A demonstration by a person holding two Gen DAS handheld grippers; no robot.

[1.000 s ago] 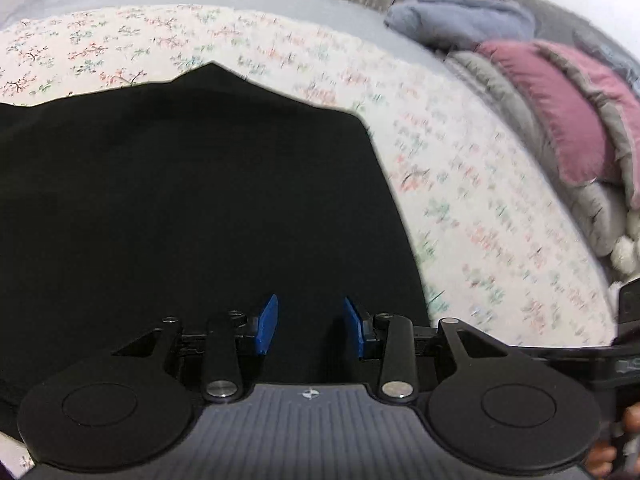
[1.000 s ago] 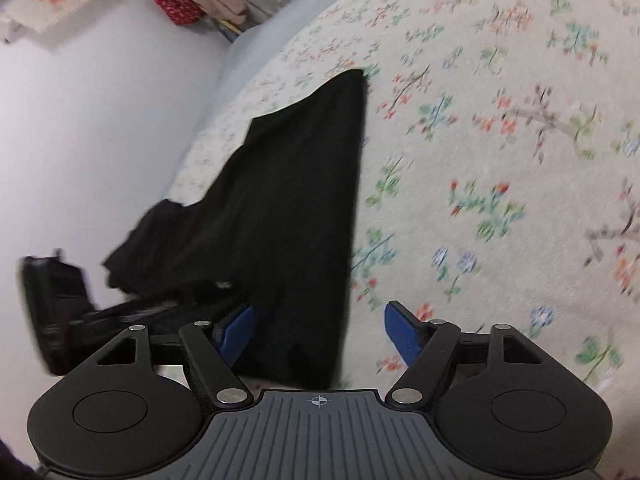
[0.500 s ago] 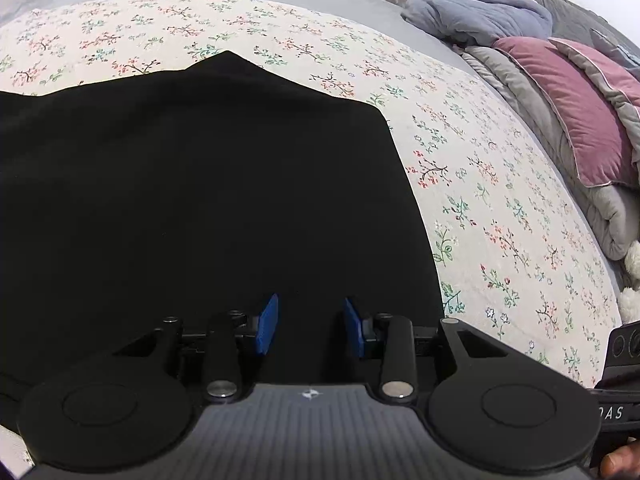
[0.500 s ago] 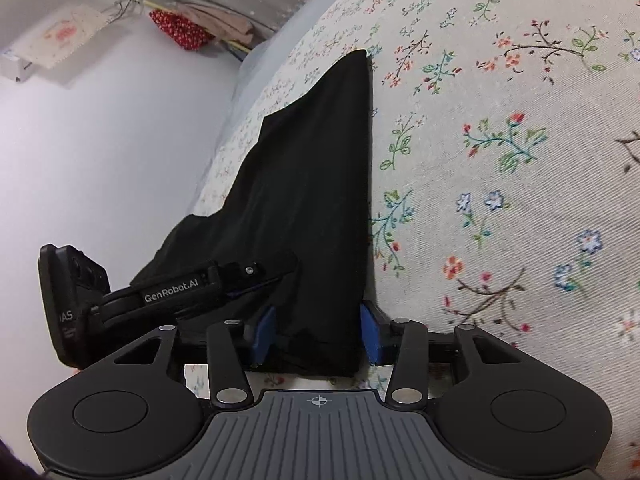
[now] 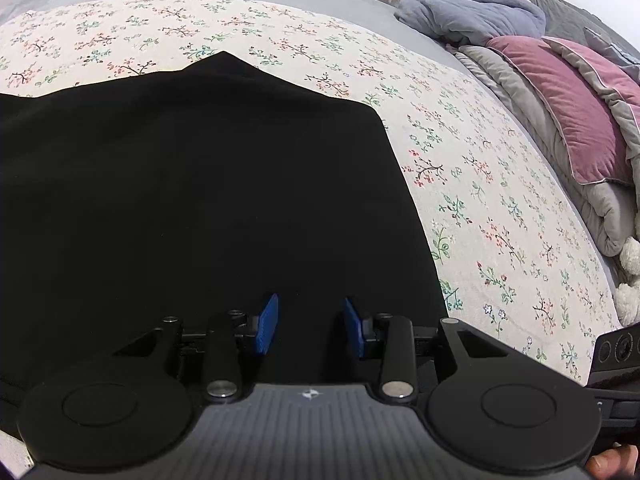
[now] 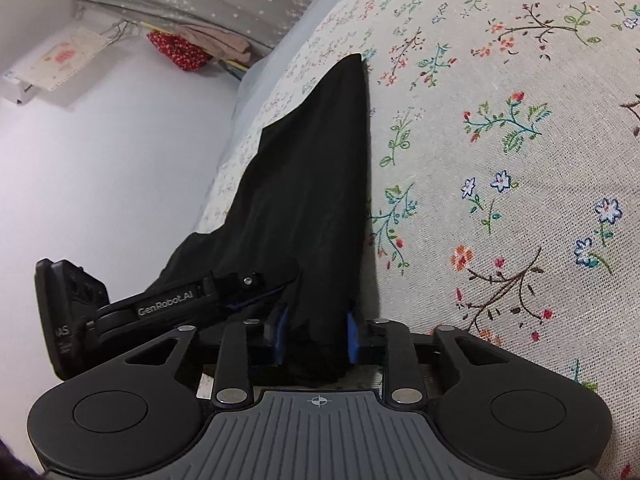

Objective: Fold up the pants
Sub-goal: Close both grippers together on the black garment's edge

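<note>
Beneath both tongs, the bed [image 5: 500, 184] carries the black pants [image 5: 192, 200]. The right tongs [image 6: 316, 334] pinch the pants' near edge; the left tongs [image 5: 310, 328] sit part-open above the fabric, seemingly gripping nothing. Probably best: left grips alongside, both lifting evenly.

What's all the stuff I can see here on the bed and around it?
pants: one, black, spread on the bedspread
bedspread: one, cream with small flowers, covering the bed
blanket: one, blue-grey, bunched at the far end
pillow: one, pink, on the grey quilt
quilt: one, grey, along the bed's side
red cloth: one, red dotted, by the wall
left gripper: one, black with blue fingers, over the pants
right gripper: one, black with blue fingers, closed on the pants edge
</note>
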